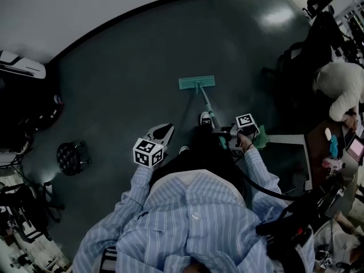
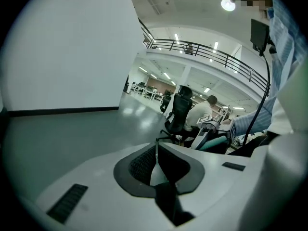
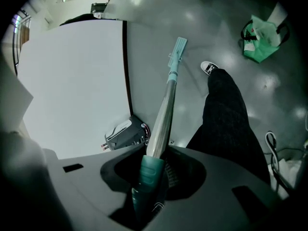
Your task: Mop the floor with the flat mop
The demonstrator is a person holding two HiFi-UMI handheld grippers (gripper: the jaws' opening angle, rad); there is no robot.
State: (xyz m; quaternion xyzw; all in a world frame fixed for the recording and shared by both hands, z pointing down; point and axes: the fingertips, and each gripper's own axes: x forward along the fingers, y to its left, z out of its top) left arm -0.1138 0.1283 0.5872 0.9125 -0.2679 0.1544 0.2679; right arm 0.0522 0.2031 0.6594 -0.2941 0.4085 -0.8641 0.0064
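The flat mop has a teal head [image 1: 197,83] lying flat on the dark floor ahead of my feet. Its silver handle [image 1: 207,106] slants back to my right gripper [image 1: 226,136], which is shut on the teal grip [image 3: 150,171]. In the right gripper view the handle [image 3: 163,114] runs up to the mop head [image 3: 178,49] near the wall's black baseboard. My left gripper [image 1: 163,132] hangs beside my left knee, away from the mop. Its jaws [image 2: 156,153] are shut with nothing in them.
A black stool [image 1: 72,157] stands on the left. A white and black machine [image 3: 126,134] sits by the wall. A desk [image 1: 335,147] and a seated person [image 1: 340,89] are on the right. A green bag [image 3: 260,36] lies on the floor near my shoe [image 3: 208,67].
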